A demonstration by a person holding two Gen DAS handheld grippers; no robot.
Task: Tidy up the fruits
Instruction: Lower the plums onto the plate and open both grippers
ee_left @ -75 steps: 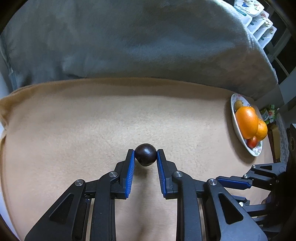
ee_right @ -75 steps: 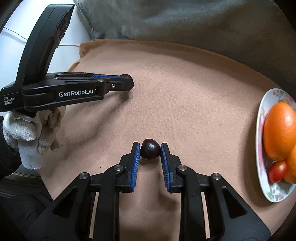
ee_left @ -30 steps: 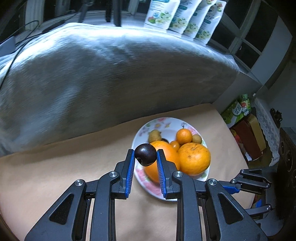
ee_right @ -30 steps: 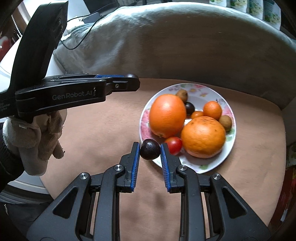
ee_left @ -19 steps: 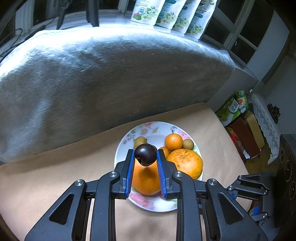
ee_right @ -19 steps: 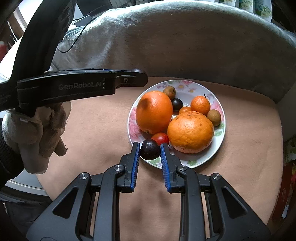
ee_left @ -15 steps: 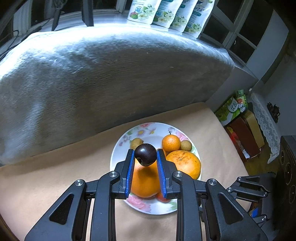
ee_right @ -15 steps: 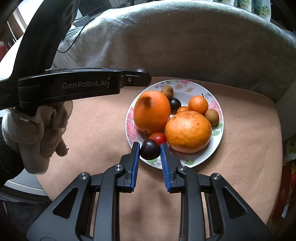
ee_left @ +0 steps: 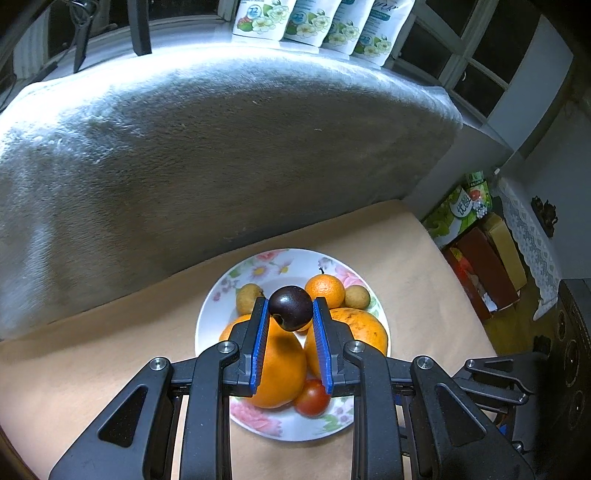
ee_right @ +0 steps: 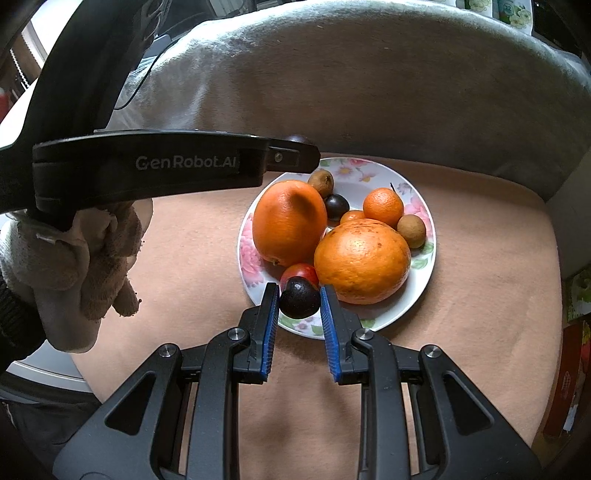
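A white floral plate point(ee_left: 258, 271) point(ee_right: 424, 273) on the tan blanket holds two big oranges point(ee_right: 290, 221) point(ee_right: 362, 260), a small mandarin point(ee_right: 383, 206), a red tomato point(ee_right: 300, 272), a dark plum point(ee_right: 337, 206) and small brown fruits. My left gripper point(ee_left: 290, 310) is shut on a dark plum point(ee_left: 290, 307), held above the plate's middle. My right gripper point(ee_right: 299, 298) is shut on another dark plum point(ee_right: 299, 298), over the plate's near rim beside the tomato. The left gripper point(ee_right: 291, 157) also shows in the right wrist view, above the plate's far left edge.
A grey cushion point(ee_left: 221, 147) rises behind the tan blanket point(ee_right: 480, 295). White pouches point(ee_left: 314, 26) stand on the sill behind it. Boxes and packets point(ee_left: 480, 251) lie on the floor to the right. A gloved hand point(ee_right: 74, 258) holds the left gripper.
Both grippers have moved from the open blanket to the plate, each carrying its plum. In the last half second both moved a little further over the plate.
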